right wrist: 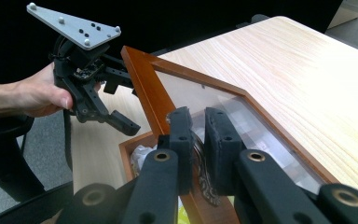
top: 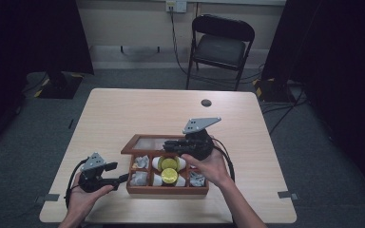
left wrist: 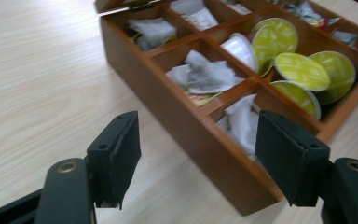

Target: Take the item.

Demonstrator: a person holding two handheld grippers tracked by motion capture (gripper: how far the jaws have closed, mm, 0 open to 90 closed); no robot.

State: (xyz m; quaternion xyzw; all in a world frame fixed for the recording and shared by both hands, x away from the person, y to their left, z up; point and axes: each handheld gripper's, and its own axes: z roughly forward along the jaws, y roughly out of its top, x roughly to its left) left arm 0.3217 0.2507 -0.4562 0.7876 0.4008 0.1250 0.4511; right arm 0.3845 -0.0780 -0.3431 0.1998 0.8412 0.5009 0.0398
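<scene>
The right claw (right wrist: 196, 122) is clamped shut on the small metal clasp (right wrist: 204, 179) at the front edge of the glass-paned lid (right wrist: 223, 105), holding that lid tipped up and back over the far side of the wooden box (top: 166, 190). The box sits toward the near edge of the worktop (top: 123, 109), a little right of centre, its long axis running left to right. Inside: yellow-topped capsules (left wrist: 303, 70) in the middle compartments, pale tea bags (left wrist: 205, 74) in the outer ones. The left claw (left wrist: 196, 154) hangs just off the box's left end, jaws apart with nothing between them, pointing at the end wall and the nearest tea-bag compartment just beyond it. It is plainly the nearer, free one; my read is that it only needs to rise over that wall and go in. The worktop is pale wood grain, bare elsewhere apart from a round dark grommet (top: 206, 102) near the far edge. Beyond, a folding chair (top: 221, 45), dark curtains and grey carpet.
</scene>
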